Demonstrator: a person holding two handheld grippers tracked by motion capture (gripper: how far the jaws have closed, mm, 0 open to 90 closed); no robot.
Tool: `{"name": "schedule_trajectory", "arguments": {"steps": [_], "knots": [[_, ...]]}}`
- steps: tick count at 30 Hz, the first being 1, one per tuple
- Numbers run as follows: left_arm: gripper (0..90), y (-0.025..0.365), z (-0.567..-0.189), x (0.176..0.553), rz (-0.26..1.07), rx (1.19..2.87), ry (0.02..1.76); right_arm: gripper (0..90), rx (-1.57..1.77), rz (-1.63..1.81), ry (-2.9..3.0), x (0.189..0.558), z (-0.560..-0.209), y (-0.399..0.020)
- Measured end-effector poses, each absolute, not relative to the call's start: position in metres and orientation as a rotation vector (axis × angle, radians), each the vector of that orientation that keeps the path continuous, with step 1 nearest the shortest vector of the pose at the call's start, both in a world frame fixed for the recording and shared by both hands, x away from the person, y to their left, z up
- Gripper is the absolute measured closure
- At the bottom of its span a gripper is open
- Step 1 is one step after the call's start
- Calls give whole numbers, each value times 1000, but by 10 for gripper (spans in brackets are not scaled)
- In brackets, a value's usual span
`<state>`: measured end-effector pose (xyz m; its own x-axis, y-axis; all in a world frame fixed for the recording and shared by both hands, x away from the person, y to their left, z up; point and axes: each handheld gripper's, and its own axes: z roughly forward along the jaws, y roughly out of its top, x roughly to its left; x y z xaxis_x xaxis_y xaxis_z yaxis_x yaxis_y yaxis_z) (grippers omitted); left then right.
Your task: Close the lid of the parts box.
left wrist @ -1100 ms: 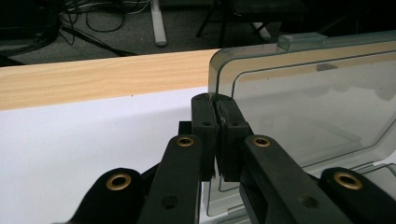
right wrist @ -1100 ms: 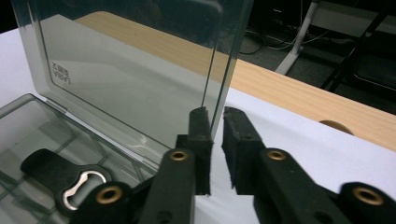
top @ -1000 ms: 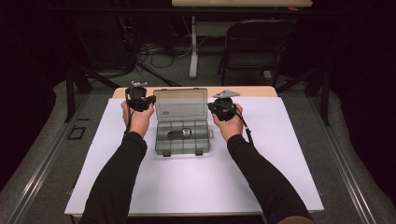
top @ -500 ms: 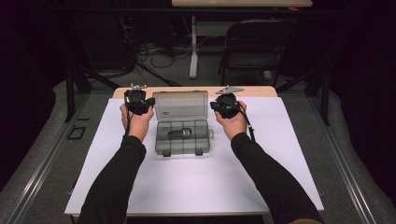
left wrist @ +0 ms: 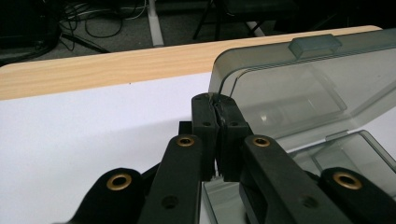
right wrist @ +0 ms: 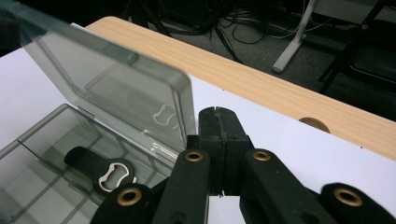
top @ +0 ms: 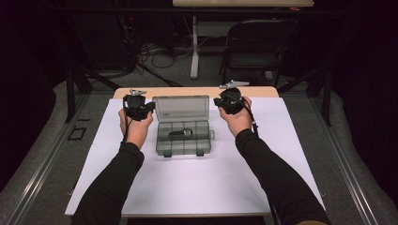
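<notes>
A: Both hands sit a little farther up the table than in the earlier high view, flanking the box's raised lid rather than its tray. High view: left gripper [top: 137, 107] just beside the lid's left edge, right gripper [top: 230, 101] just beside its right edge. Neither touches the box, as far as I can tell.

B: Where is the box?

A: Smoky clear compartment box [top: 182, 125] stands open mid-table on the white sheet [top: 197, 187], lid up at the far side. 1 dark bottle opener [top: 180, 133] lies in a middle compartment.

B: Left gripper view?

A: The 2 black jaws are pressed together, nothing between them. Open lid [left wrist: 299, 88] rises just right of the tips; a corner of the tray shows below. Bare wood table edge [left wrist: 107, 70] beyond the sheet.

B: Right gripper view?

A: Jaws pressed together as well, empty. Lid [right wrist: 121, 93] stands tilted at left, and the opener [right wrist: 100, 170] rests in its compartment lower left.
</notes>
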<state>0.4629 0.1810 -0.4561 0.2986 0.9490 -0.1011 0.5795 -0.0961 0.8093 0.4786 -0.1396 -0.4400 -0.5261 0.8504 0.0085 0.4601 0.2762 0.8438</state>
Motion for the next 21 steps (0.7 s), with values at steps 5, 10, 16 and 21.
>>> {"name": "schedule_trajectory", "arguments": {"steps": [5,10,16,21], "knots": [[881,182,-456,453,592,1798,1369,900,1174,1168,2088,479,-428,-140],[879,183,-457,445,585,1814,1353,900,1158,1183,2081,479,-418,-135],[879,183,-459,438,583,1820,1347,900,1147,1185,2095,481,-414,-125],[878,184,-461,433,574,1819,1343,900,1128,1187,2136,481,-417,-112]]}}
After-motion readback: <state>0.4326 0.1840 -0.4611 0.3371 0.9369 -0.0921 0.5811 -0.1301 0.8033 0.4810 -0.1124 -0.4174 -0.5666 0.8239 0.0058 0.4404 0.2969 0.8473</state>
